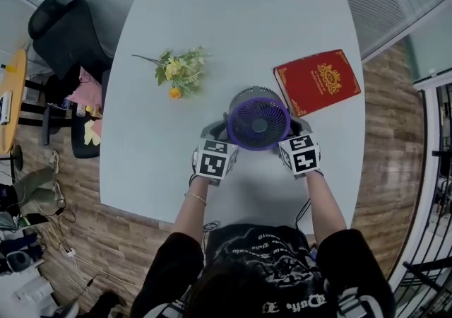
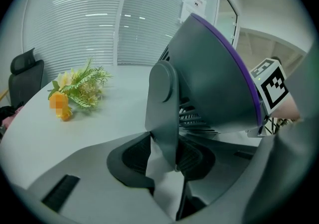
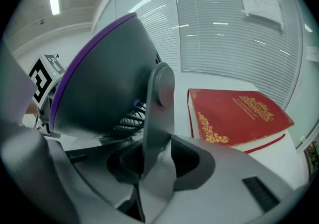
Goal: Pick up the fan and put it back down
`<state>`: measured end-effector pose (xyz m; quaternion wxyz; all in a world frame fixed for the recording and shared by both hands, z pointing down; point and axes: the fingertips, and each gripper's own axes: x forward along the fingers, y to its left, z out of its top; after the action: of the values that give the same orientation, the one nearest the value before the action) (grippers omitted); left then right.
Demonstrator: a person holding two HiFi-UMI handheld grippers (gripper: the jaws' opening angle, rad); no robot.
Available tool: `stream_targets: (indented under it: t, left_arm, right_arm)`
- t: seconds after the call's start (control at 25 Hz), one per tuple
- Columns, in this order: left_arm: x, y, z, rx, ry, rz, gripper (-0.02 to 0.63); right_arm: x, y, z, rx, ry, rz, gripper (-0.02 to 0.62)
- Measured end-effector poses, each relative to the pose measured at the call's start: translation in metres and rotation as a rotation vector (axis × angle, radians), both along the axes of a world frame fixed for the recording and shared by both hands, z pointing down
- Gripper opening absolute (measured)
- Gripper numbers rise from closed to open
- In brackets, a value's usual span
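The grey fan (image 1: pixel 258 120) with a purple ring stands tilted back near the front of the white table (image 1: pixel 162 161), its grille facing up. My left gripper (image 1: pixel 224 133) is at its left side. In the left gripper view my left gripper (image 2: pixel 164 156) is shut on the left upright arm (image 2: pixel 163 103) of the fan's stand. My right gripper (image 1: pixel 291 129) is at the fan's right side. In the right gripper view my right gripper (image 3: pixel 157 161) is shut on the right upright arm (image 3: pixel 157 118), with the fan's shell (image 3: pixel 99 83) to its left. The fan's base is hidden, so I cannot tell whether it rests on the table.
A bunch of yellow and orange flowers (image 1: pixel 180 73) lies on the table to the fan's far left. A red book (image 1: pixel 316 81) lies to its far right. A black chair (image 1: pixel 67 34) stands off the table's left edge. Window blinds (image 2: pixel 99 24) run behind the table.
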<state>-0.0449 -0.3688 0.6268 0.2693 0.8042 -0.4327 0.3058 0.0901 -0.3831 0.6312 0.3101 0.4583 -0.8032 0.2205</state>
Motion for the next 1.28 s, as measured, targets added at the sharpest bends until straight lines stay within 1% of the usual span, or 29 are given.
stream_targets:
  t: [0.2, 0.36, 0.44, 0.52, 0.6, 0.68, 0.72, 0.76, 0.88, 1.08, 1.28]
  left_arm:
    - [-0.003, -0.002, 0.004, 0.019, -0.024, 0.008, 0.13]
    - [-0.002, 0.003, 0.006, 0.04, -0.045, 0.037, 0.13]
    - [-0.003, 0.004, 0.006, 0.053, -0.034, 0.029, 0.138]
    - [-0.004, 0.006, 0.006, 0.054, -0.021, 0.028, 0.161]
    - [-0.002, 0.012, 0.008, 0.046, -0.014, 0.055, 0.218]
    - [0.0, 0.02, 0.011, 0.032, -0.018, 0.088, 0.27]
    - [0.001, 0.024, 0.012, 0.025, -0.022, 0.1, 0.289]
    - [0.001, 0.03, 0.012, 0.017, -0.027, 0.11, 0.291]
    - [0.003, 0.044, 0.01, 0.017, -0.016, 0.119, 0.305]
    - [0.005, 0.072, -0.005, 0.028, 0.022, 0.108, 0.322]
    - [0.006, 0.106, -0.029, 0.075, 0.044, 0.094, 0.324]
  right_arm:
    - [-0.003, 0.004, 0.003, -0.012, 0.006, -0.055, 0.15]
    - [-0.002, 0.012, 0.009, -0.013, 0.038, -0.096, 0.179]
    - [-0.002, 0.015, 0.011, -0.008, 0.037, -0.112, 0.216]
    - [-0.004, 0.02, 0.014, -0.016, 0.019, -0.127, 0.265]
    - [-0.005, 0.027, 0.015, -0.027, 0.01, -0.148, 0.302]
    - [-0.006, 0.034, 0.016, -0.033, 0.009, -0.169, 0.323]
    - [-0.007, 0.038, 0.017, -0.034, 0.007, -0.176, 0.333]
    - [-0.007, 0.042, 0.016, -0.033, 0.004, -0.18, 0.341]
    - [-0.008, 0.052, 0.012, -0.025, -0.009, -0.18, 0.352]
    - [-0.007, 0.072, -0.006, 0.007, -0.025, -0.163, 0.356]
    - [-0.007, 0.102, -0.029, 0.049, -0.032, -0.15, 0.356]
